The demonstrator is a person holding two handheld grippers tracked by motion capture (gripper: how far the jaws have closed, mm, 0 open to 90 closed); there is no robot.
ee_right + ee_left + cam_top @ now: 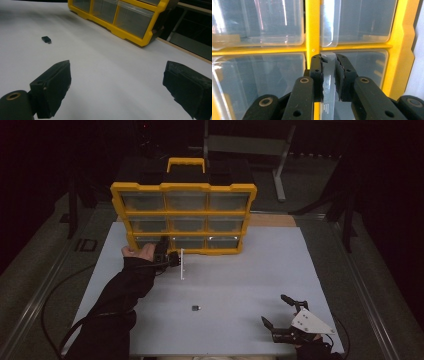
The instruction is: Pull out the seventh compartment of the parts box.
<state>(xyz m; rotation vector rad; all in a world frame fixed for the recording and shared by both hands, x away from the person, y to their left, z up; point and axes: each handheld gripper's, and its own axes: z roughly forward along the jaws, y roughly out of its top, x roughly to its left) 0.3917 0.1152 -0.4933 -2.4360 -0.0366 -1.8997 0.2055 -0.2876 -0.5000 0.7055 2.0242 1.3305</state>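
Left hand-held gripper (329, 75) is pinching the clear front lip of a drawer (329, 82) in the yellow organizer (183, 217); in the left gripper view both pads are pressing on the transparent edge, which is running vertically between them. No earlier picture here, so only the current clamp is being reported.

In the high view the left hand-held gripper (172, 260) is sitting at the organizer's bottom row, at the left-hand drawer, and the drawer (182, 265) is standing out from the front of the case, its white-looking edge hanging over the desk (240, 270). The person's left hand (142, 252) is wrapping the gripper body, and the dark sleeve is coming in from the bottom left.

The organizer is standing upright at the far edge of the white desk surface, handle on top, three rows of three clear drawers. Contents of the drawers are too dim to tell.

Right hand-held gripper (278, 312) is resting low at the near right corner of the desk, jaws spread wide with nothing between them; the right gripper view is showing bare desk between the two pads (58, 82).

A small black part (196, 308) is lying flat on the desk, well apart from both grippers, between them and nearer the front edge. In the right gripper view it (46, 39) is sitting alone on the white surface, left of the organizer's corner (142, 40).
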